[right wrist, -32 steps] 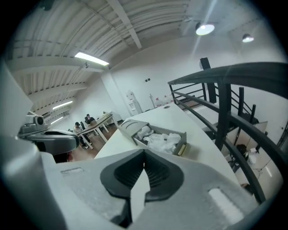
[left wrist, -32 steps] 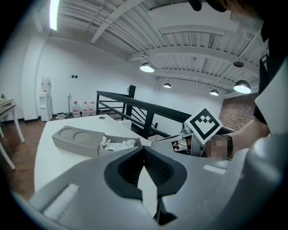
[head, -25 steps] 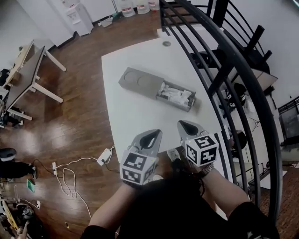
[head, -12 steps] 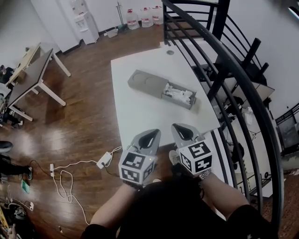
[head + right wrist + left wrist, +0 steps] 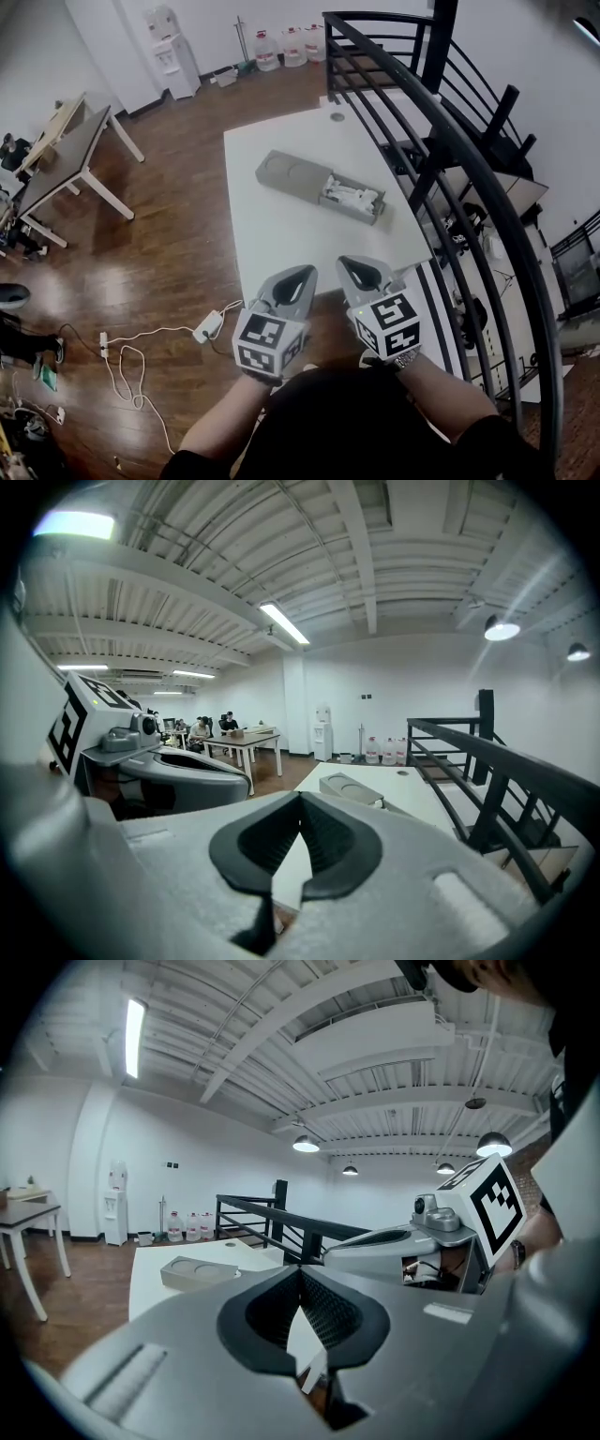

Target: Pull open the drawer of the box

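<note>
On the white table (image 5: 272, 234) lies a flat grey box (image 5: 292, 174) with two round recesses in its top. Its drawer (image 5: 352, 199) stands pulled out toward the right railing, with white items inside. Both grippers hover off the table's near edge, well short of the box. The left gripper (image 5: 307, 270) and the right gripper (image 5: 346, 262) are side by side, jaws closed and holding nothing. The left gripper view shows its jaw tips (image 5: 300, 1270) touching, the box (image 5: 195, 1271) far ahead. The right gripper view shows its tips (image 5: 300, 797) touching too, the box (image 5: 351, 787) beyond.
A black metal railing (image 5: 450, 150) curves along the table's right side over a stairwell. A power strip and white cable (image 5: 208, 323) lie on the wooden floor at left. Desks (image 5: 66, 150) stand far left; a water dispenser (image 5: 173, 37) and bottles (image 5: 291, 42) line the back wall.
Both grippers have drawn back from over the table's near edge toward the person. The box and its drawer lie as before, seen from farther away.
</note>
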`<state>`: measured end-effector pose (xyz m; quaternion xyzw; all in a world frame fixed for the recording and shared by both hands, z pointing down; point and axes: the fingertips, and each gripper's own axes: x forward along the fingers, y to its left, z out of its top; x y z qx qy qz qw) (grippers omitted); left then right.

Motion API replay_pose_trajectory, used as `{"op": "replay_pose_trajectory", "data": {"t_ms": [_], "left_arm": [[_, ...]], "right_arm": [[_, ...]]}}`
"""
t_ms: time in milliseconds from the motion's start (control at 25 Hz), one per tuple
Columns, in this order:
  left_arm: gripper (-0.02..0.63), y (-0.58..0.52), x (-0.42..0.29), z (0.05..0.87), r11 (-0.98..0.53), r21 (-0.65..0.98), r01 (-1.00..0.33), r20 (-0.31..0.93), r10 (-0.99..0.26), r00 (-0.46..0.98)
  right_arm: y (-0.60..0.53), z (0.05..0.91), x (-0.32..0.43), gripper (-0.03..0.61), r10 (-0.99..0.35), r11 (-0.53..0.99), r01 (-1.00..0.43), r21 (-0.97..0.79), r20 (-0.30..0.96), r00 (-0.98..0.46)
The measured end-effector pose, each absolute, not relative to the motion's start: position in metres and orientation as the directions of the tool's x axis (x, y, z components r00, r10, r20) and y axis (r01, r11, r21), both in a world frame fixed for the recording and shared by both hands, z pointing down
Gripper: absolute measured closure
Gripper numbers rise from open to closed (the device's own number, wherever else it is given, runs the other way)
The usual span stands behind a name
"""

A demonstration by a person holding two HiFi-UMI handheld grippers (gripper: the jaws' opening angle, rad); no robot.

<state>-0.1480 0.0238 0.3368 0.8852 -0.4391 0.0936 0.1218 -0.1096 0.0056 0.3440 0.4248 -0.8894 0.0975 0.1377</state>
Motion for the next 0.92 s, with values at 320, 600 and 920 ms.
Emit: {"op": "replay_pose_trajectory", "data": {"t_ms": [320, 600, 920], "left_arm": [[0.601, 0.023, -0.122, 0.324, -0.544, 0.139, -0.828, 0.26, -0.786, 0.56], [0.6, 0.024, -0.103, 0.326, -0.521, 0.121, -0.845, 0.268, -0.802, 0.533], [0.6, 0.029, -0.09, 0.326, -0.514, 0.116, -0.85, 0.284, -0.803, 0.524]], "right_arm": [[0.01, 0.326, -0.087, 0.586, -0.695, 0.673, -0.739, -0.031, 0.316, -0.646], [0.012, 0.323, -0.073, 0.586, -0.671, 0.704, -0.71, -0.028, 0.301, -0.677], [0.014, 0.321, -0.06, 0.586, -0.668, 0.708, -0.705, -0.037, 0.29, -0.686]]}}
